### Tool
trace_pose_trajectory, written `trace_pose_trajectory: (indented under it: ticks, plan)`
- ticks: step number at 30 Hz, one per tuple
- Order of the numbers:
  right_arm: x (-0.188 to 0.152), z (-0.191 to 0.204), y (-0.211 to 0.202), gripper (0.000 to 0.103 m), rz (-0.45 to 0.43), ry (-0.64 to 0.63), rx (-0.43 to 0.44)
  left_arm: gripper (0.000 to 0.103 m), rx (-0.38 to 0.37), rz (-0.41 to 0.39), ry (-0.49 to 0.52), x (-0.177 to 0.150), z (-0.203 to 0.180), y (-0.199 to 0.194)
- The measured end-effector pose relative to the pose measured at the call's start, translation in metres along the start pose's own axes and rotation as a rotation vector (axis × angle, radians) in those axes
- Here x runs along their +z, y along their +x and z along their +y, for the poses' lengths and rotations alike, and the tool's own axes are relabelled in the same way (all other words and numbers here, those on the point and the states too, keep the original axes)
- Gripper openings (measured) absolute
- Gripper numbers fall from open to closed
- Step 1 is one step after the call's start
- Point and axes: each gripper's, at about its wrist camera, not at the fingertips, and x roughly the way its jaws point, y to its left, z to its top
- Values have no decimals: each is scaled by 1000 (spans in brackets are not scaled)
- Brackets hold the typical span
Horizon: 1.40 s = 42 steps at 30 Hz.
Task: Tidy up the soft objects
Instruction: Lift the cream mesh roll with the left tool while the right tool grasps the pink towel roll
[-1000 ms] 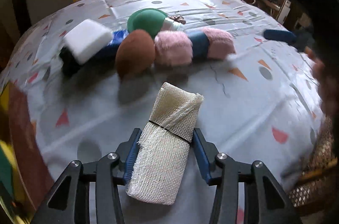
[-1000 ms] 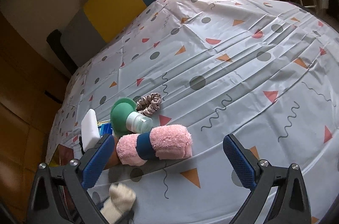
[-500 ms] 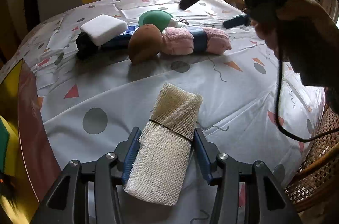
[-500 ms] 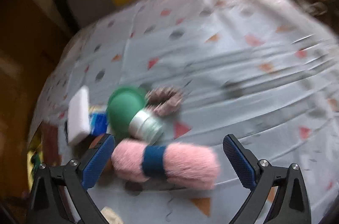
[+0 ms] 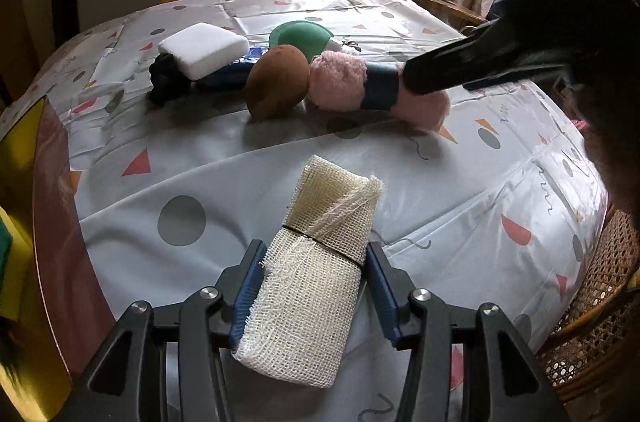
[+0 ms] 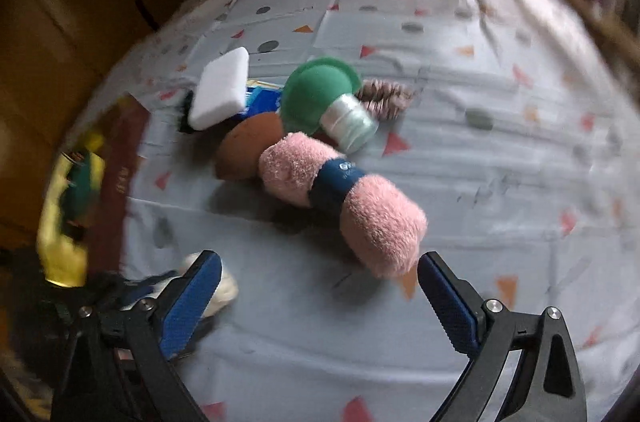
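Your left gripper clamps the gauze roll near the table edge, well short of the pink towel roll. Your right gripper stands wide open just before that towel; its arm hides the towel's far end in the left view. The right view is blurred.

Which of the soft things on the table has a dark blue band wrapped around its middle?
The pink fluffy roll, lying in front of the open right claw. The brown pouf, white sponge and green puff beside it have no band.
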Motion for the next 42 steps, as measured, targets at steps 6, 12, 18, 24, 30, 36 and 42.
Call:
trace_pose_trajectory:
  ticks: [6,12,18,24,30,36,42]
  plan:
    - [23,19,17,99,12,-254,-176,51,4,3,-4,-1,-1,-1]
    - [37,23,58,77,105,-414,-257,51,8,4,-12,0,-1,0]
    - [37,12,61,50,80,-326,-241,51,8,0,-19,0,-1,0]
    - [8,15,35,50,71,-193,-134,50,26,-8,-17,-2,-4,-1]
    - [-2,-2,44,55,34,-78,-77,49,55,-1,-20,0,-6,-3]
    - [-1,-10,45,55,21,-51,-43,46,44,-27,-32,4,-12,-20]
    - [-9,3,52,57,23,-91,-93,46,21,-75,-75,11,-10,-48]
